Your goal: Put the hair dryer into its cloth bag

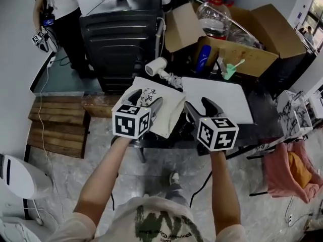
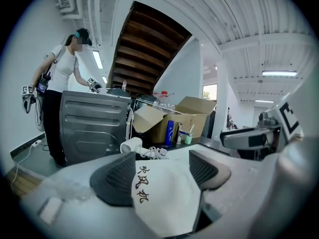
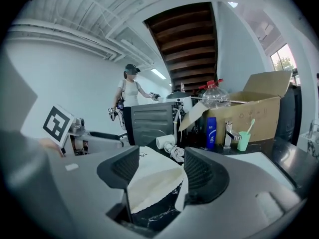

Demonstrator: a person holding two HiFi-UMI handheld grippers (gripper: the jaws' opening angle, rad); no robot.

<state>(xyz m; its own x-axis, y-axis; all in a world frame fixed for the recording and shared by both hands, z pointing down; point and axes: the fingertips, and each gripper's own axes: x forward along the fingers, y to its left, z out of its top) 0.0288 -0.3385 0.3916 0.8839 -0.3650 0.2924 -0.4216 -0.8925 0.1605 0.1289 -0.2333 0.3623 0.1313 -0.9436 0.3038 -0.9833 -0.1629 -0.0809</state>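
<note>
A white cloth bag with black characters lies flat on the dark marble table. The white hair dryer lies beyond it with its cord coiled beside it, apart from both grippers. My left gripper hovers over the bag's near left part, jaws open, and the bag shows beneath them with the dryer farther off. My right gripper is at the bag's right edge, open. The bag's corner lies below its jaws without the pads pressing it, and the dryer sits ahead.
A white board lies right of the bag. Behind stand an open cardboard box with a big plastic bottle, a blue bottle and a green cup with a toothbrush. A dark grey machine and a person are back left.
</note>
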